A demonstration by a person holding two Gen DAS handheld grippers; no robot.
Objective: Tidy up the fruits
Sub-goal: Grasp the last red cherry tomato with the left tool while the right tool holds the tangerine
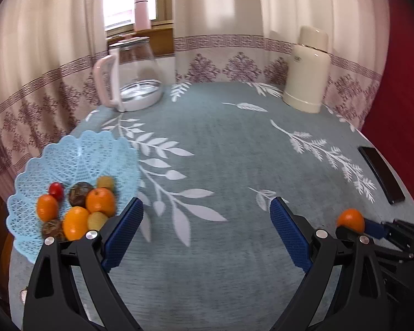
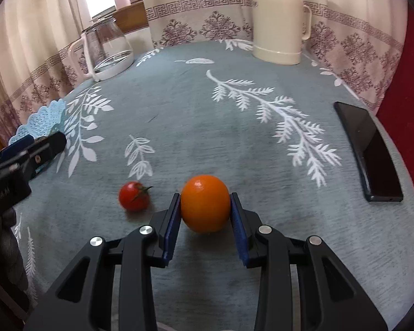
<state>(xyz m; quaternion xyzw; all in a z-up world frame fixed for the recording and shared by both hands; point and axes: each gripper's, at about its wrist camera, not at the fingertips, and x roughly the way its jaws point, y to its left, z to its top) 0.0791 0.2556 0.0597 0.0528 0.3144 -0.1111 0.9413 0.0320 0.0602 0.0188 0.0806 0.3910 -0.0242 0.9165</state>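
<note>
My right gripper [image 2: 205,202] is shut on an orange [image 2: 205,203] just above the blue-grey tablecloth; the same orange [image 1: 351,220] shows at the right edge of the left wrist view. A cherry tomato [image 2: 133,195] lies on the cloth just left of it. My left gripper [image 1: 207,226] stands open over bare cloth with nothing between its blue pads. To its left sits a light-blue lattice basket [image 1: 77,154] holding several fruits: oranges [image 1: 100,200], a cherry tomato [image 1: 56,190], brownish and green ones. The basket's rim [image 2: 41,121] appears at far left in the right wrist view.
A glass kettle [image 1: 132,77] with a white handle stands at the back left, a cream thermos jug [image 1: 307,74] at the back right. A black phone [image 2: 368,151] lies near the table's right edge. Curtains hang behind the table, and a pink bottle [image 1: 141,13] stands on the windowsill.
</note>
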